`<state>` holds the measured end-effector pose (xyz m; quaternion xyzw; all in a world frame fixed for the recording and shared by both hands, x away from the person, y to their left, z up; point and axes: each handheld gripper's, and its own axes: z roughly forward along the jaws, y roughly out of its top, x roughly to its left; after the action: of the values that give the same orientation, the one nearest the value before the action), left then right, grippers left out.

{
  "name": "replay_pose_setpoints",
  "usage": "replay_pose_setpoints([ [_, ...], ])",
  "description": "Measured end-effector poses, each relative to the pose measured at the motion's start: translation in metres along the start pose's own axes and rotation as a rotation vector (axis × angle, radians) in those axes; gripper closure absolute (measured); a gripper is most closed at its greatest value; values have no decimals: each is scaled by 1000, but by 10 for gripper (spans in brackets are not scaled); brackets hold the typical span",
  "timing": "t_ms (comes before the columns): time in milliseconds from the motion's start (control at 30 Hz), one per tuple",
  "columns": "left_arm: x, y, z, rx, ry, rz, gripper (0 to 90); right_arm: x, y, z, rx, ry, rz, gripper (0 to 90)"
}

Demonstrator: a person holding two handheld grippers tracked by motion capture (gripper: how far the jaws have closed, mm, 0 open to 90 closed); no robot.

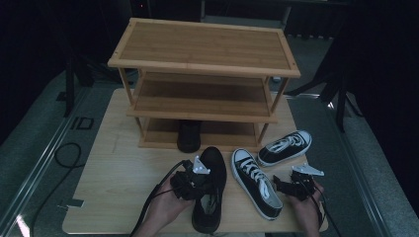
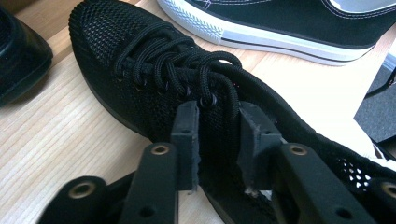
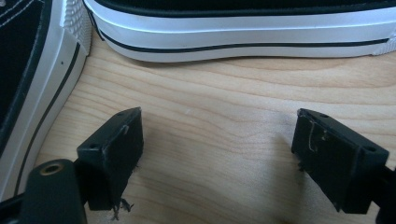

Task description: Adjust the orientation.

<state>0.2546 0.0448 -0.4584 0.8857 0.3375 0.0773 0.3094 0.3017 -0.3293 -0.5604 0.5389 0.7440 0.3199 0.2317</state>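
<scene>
A black mesh lace-up shoe (image 1: 211, 197) (image 2: 140, 60) lies on the wooden table, toe toward the rack. My left gripper (image 1: 197, 180) (image 2: 219, 140) straddles its upper just behind the laces, and the pads (image 2: 186, 140) press on the mesh from both sides. A black-and-white canvas sneaker (image 1: 256, 182) (image 3: 28, 70) lies to its right, and a second sneaker (image 1: 285, 147) (image 3: 243, 32) lies behind that one. My right gripper (image 1: 284, 186) (image 3: 217, 149) hovers low over bare table beside the sneakers' white soles, jaws wide apart with nothing between them.
A three-tier wooden shoe rack (image 1: 202, 64) stands at the back of the table (image 1: 123, 173). A black leather shoe (image 1: 188, 136) (image 2: 18, 51) sits on its bottom shelf. Bare wood lies at the table's left. A cable (image 1: 66, 155) curls on the floor at left.
</scene>
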Motion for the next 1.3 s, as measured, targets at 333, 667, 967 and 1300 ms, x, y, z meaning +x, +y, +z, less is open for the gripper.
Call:
replay_pose_setpoints([
  [333, 3, 0, -5, -37, 52, -42, 884, 0, 0, 0, 0, 0, 0, 166],
  [667, 5, 13, -10, -114, 76, -49, 889, 0, 0, 0, 0, 0, 0, 167],
  [967, 11, 24, -11, -163, 90, -79, 889, 0, 0, 0, 1, 0, 2, 167],
  [1300, 24, 40, -9, -171, 107, -83, 889, 0, 0, 0, 1, 1, -1, 166],
])
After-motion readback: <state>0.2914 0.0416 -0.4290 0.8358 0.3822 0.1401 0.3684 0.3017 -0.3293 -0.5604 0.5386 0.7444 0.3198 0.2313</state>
